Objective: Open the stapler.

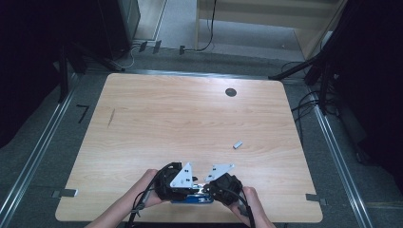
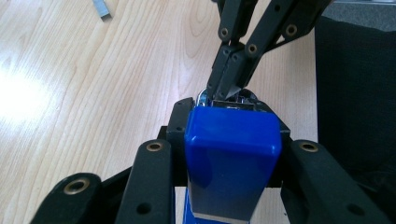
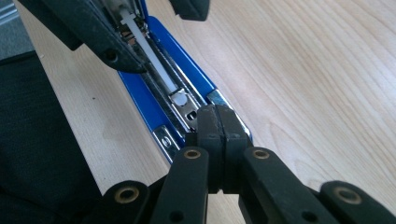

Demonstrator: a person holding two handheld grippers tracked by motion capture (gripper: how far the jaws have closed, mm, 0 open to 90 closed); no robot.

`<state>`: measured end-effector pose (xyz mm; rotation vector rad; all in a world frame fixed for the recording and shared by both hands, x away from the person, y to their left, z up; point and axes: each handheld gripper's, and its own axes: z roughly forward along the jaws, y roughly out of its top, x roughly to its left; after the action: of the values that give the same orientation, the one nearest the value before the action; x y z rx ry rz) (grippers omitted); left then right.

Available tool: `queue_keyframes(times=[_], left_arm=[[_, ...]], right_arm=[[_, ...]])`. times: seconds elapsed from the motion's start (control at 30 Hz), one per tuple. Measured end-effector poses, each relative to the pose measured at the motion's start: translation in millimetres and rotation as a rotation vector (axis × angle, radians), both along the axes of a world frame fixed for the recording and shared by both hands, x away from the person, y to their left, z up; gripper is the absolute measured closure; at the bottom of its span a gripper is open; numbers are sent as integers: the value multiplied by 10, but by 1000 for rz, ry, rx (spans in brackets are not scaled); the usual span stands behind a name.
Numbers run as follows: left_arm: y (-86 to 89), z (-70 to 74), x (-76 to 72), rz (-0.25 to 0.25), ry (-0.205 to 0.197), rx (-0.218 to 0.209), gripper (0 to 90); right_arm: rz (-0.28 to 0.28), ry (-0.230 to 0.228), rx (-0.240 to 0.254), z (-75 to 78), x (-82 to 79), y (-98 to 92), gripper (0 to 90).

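A blue stapler (image 1: 192,200) lies near the table's front edge between my two grippers. My left gripper (image 2: 231,123) is shut on its blue top cover (image 2: 231,154), one jaw on each side. In the right gripper view the stapler's metal staple channel (image 3: 161,74) lies exposed above the blue base. My right gripper (image 3: 218,123) is shut with nothing between its jaws, and its tips sit at the near end of that channel. In the high view the left gripper (image 1: 173,183) and right gripper (image 1: 223,183) point toward each other over the stapler.
A small grey strip of staples (image 1: 238,144) lies on the wooden table (image 1: 190,114) to the right of centre, also in the left gripper view as the staple strip (image 2: 102,9). A dark round grommet (image 1: 231,92) sits near the far edge. Dark fabric borders the table's front edge.
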<state>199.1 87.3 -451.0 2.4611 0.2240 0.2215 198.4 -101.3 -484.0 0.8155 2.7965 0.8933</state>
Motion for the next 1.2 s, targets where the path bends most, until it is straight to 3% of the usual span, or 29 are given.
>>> queue_keyframes(times=[0.23, 0.57, 0.77, 1.2], left_arm=[[22, 23, -18, 1, -3, 22, 667], [355, 47, -36, 56, 36, 42, 666], [452, 25, -43, 64, 59, 50, 666], [631, -64, 11, 66, 134, 9, 668]], right_arm=[[-2, 18, -19, -36, 6, 44, 900], [-5, 16, -54, -83, 9, 77, 900], [-6, 14, -62, -79, 4, 87, 900], [-18, 28, -51, -81, 11, 77, 900]])
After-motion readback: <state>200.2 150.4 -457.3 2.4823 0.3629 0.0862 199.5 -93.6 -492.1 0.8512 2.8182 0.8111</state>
